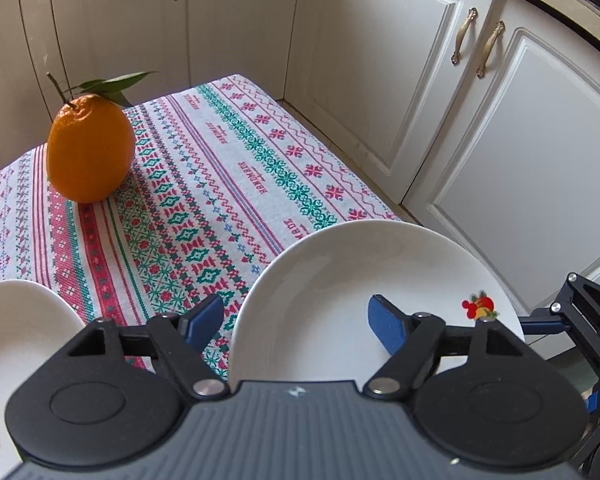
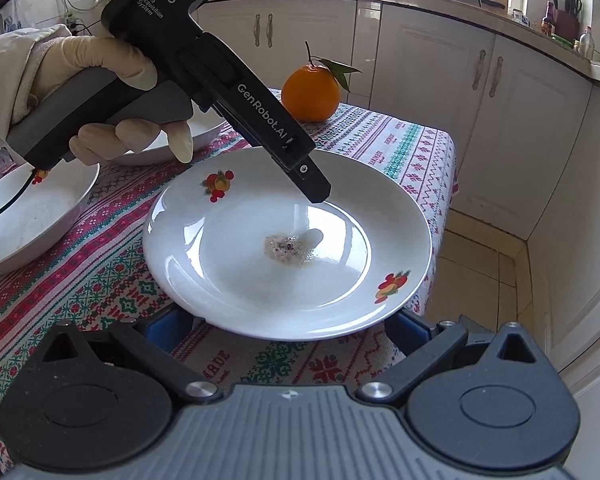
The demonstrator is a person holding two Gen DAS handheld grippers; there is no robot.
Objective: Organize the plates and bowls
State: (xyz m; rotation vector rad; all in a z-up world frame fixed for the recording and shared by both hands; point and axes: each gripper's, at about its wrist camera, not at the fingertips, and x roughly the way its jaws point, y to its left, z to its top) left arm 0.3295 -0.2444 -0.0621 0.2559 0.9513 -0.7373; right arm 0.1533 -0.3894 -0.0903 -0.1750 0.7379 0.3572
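Note:
A white plate [image 2: 260,280] with fruit decals and a smear of residue in its middle lies on the patterned tablecloth [image 2: 100,280]. My left gripper [image 1: 296,320] is open over the plate [image 1: 360,280]. One blue finger [image 1: 204,320] hangs over the cloth and the other over the dish, so the rim runs between them untouched. A gloved hand [image 2: 100,68] holds that left gripper [image 2: 316,192] above the plate's far rim. My right gripper [image 2: 286,328] is open wide at the near rim, which hides its fingertips.
An orange [image 1: 90,148] with leaves stands at the table's far end. A white bowl [image 2: 28,216] sits left of the plate, and another white dish [image 2: 208,128] lies behind the gloved hand. White cabinets [image 1: 380,80] and a tiled floor [image 2: 480,264] border the table.

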